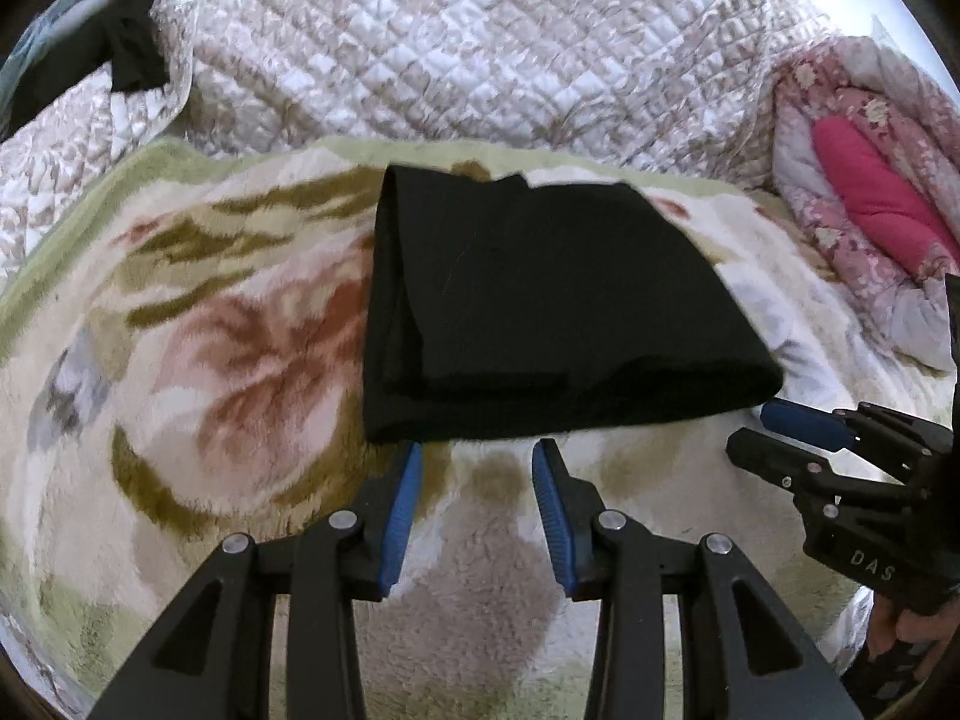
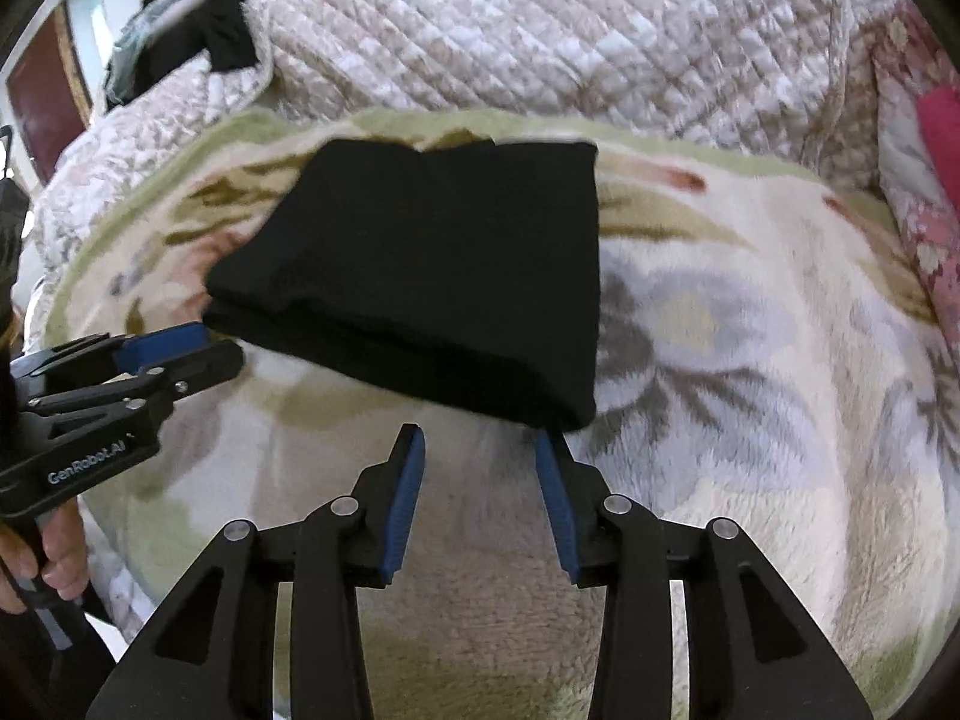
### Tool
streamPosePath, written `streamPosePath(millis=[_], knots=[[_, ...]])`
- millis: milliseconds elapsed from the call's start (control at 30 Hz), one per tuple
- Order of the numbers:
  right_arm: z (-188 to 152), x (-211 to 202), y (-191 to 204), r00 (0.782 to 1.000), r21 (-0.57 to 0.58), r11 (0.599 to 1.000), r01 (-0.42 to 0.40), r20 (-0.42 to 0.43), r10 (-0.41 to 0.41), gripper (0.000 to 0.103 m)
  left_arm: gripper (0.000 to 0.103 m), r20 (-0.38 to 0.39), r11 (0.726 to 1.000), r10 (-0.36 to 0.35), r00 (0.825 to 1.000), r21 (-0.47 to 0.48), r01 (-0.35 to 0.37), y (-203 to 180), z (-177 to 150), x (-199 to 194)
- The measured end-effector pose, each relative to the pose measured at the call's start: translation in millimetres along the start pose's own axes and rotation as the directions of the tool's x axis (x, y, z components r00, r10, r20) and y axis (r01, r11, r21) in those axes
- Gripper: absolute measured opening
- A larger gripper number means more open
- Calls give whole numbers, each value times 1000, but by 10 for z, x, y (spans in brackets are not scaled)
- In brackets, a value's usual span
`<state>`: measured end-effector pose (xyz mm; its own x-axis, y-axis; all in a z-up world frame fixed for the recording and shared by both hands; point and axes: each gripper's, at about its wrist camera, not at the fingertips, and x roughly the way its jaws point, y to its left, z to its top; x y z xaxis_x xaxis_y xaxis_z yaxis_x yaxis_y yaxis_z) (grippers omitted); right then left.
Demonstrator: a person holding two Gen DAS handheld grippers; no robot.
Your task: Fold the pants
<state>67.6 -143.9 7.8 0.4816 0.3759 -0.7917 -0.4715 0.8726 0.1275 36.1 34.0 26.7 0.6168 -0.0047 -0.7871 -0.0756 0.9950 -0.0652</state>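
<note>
The black pants (image 1: 540,312) lie folded into a thick rectangle on a floral fleece blanket (image 1: 210,330); they also show in the right wrist view (image 2: 432,276). My left gripper (image 1: 477,450) is open and empty, its tips just short of the near folded edge. My right gripper (image 2: 480,438) is open and empty, with its right fingertip at the pants' near right corner. The right gripper also shows in the left wrist view (image 1: 774,426), and the left gripper in the right wrist view (image 2: 210,348), beside the near left corner.
A quilted white-and-beige bedspread (image 1: 450,42) rises behind the blanket. A pink floral quilt with a magenta lining (image 1: 870,204) lies at the right. Dark clothing (image 1: 120,54) sits at the far left corner.
</note>
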Motion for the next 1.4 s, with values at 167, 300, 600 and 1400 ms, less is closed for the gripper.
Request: streamPosePath(millis=[167,300,600,1400], knots=[[-5,15,3,1000,-8,1000,9,-1,-9,42,45,-12,999,16,1000,28,-16,-48,-37,73],[1,23,-7,1000,-6,1000,5,-4,-5,44,50,-8,999,16,1000,48,-16,-82,-49,87],[0,38,-11,1000,-13,1000,4,-1,-4,45,52,-8,998,18,1000,57,-18,-102,-47,94],[0,29,11,1000,-17,1000,7,3,-7,46,55,-18,997,19,1000,72,-18,-115,-56,112]])
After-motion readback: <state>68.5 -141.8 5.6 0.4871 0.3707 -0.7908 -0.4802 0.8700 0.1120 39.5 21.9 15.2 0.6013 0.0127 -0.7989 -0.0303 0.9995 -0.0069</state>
